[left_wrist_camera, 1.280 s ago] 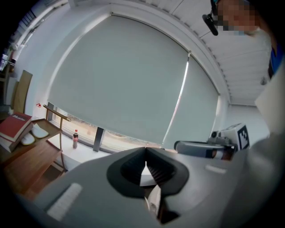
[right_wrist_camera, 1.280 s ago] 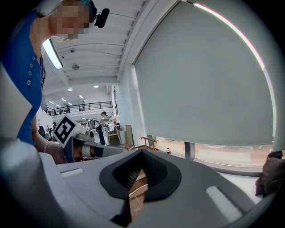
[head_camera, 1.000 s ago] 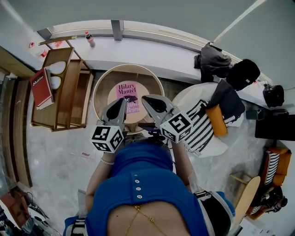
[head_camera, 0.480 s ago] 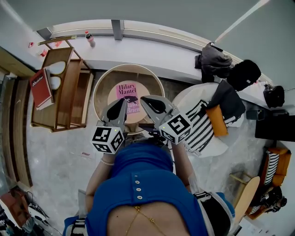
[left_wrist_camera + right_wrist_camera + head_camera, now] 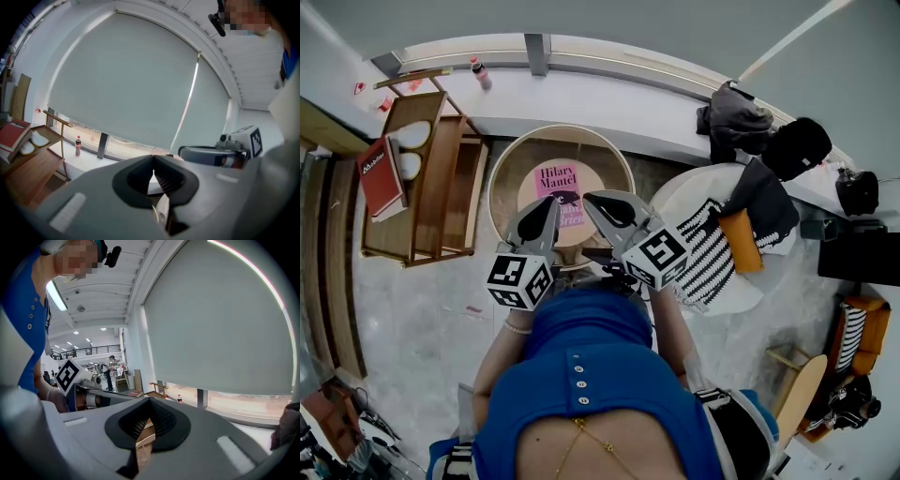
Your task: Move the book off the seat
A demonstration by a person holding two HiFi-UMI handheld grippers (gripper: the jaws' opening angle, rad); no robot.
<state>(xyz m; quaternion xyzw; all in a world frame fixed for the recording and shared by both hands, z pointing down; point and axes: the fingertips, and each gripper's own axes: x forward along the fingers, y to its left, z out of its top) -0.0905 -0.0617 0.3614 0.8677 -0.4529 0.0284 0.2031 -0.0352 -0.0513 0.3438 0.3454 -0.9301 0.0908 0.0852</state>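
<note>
A pink book [image 5: 560,186] lies flat on the round wooden seat [image 5: 512,169] below me in the head view. My left gripper [image 5: 551,203] hovers over the book's near left side, shut and holding nothing. My right gripper [image 5: 591,199] hangs beside it over the book's near right side, also shut and empty. In the left gripper view the left gripper [image 5: 153,160] has its jaws closed tip to tip, with the right gripper's marker cube [image 5: 253,138] off to the right. The right gripper [image 5: 149,403] looks the same in its own view.
A wooden shelf unit [image 5: 431,187] with a red book [image 5: 380,176] stands left of the seat. A drink bottle [image 5: 477,71] sits on the white window ledge [image 5: 581,94]. A white chair with striped cloth [image 5: 708,258] and bags is to the right.
</note>
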